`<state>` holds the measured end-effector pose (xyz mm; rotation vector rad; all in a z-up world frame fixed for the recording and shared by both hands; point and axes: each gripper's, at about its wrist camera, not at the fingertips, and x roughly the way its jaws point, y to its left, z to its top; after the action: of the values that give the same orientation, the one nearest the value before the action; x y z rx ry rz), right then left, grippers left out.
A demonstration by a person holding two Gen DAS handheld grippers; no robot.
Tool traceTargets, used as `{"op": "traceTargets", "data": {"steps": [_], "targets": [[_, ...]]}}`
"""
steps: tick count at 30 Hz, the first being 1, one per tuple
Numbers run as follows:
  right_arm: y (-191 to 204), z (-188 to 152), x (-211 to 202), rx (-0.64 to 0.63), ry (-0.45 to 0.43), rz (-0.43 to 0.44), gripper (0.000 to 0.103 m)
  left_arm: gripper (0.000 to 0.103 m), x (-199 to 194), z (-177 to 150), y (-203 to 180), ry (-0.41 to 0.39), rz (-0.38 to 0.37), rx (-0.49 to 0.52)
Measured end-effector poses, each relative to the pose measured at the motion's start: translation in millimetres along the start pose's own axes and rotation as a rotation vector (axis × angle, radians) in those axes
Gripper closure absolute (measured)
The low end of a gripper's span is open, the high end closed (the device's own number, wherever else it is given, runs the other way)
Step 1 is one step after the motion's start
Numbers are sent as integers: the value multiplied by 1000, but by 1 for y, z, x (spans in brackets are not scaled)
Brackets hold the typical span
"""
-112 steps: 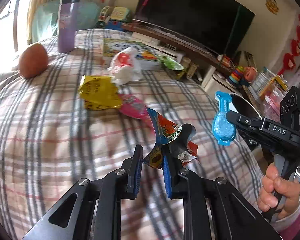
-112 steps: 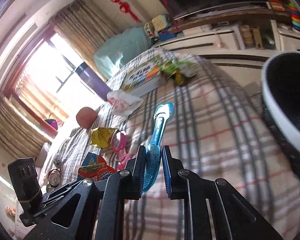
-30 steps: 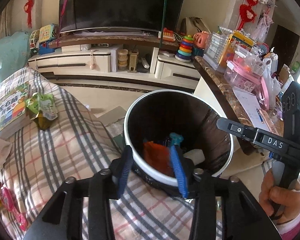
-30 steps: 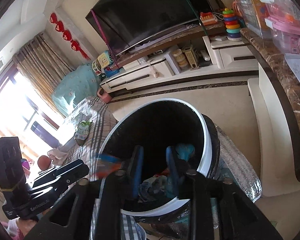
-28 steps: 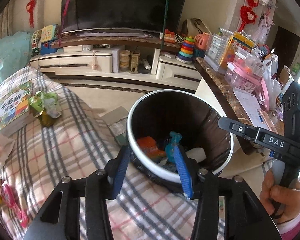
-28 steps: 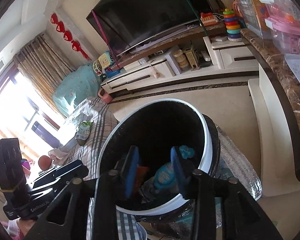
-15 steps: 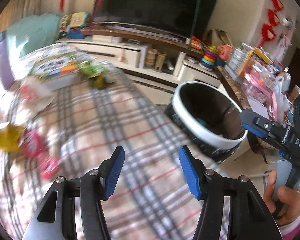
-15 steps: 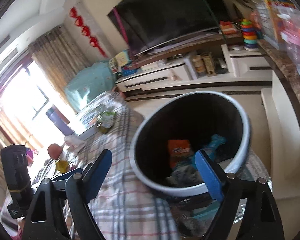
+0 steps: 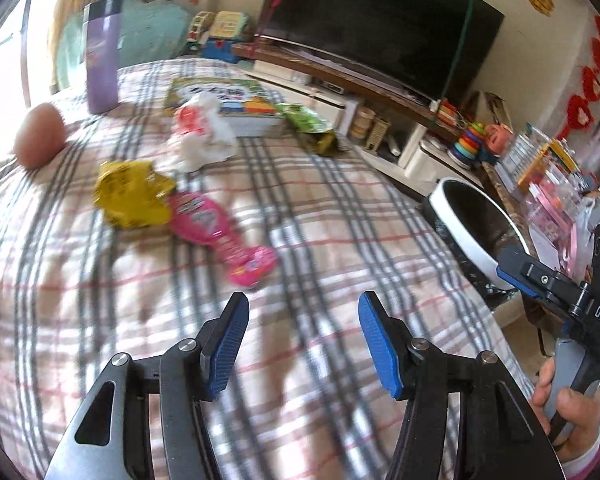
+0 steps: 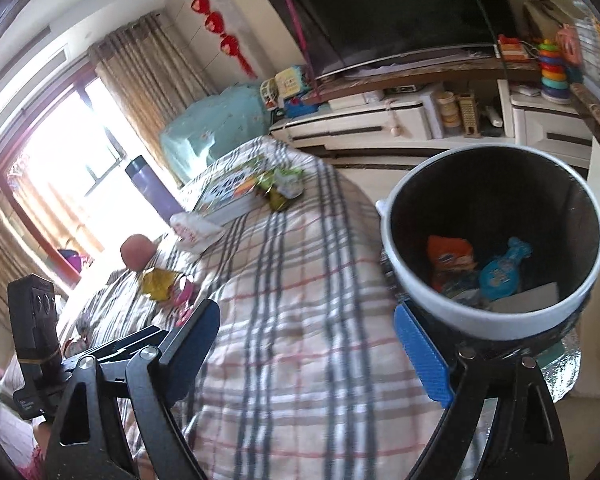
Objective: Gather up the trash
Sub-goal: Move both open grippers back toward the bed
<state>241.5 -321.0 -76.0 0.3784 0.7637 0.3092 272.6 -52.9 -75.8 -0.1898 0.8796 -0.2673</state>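
Holding orange wrapper (image 10: 449,255), blue packet (image 10: 500,271), white-rimmed bin (image 10: 404,280)

Pink-and-grey plaid bed cover (image 9: 300,216), crumpled yellow foil wrapper (image 9: 130,198), glossy pink plastic packet (image 9: 216,236), white-rimmed black round bin (image 10: 496,320), blue-padded black gripper (image 9: 302,344)
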Motion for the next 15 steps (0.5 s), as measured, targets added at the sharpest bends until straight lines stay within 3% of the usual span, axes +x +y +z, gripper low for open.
{"op": "traceTargets", "data": {"steps": [9,15], "targets": [[29,-13,16,-52,37,18,13,46,-15,-4,36,0,35,-66],[45,-22,28,-90,50,32,13,44,-9,10,62,-1,67,-98]]}}
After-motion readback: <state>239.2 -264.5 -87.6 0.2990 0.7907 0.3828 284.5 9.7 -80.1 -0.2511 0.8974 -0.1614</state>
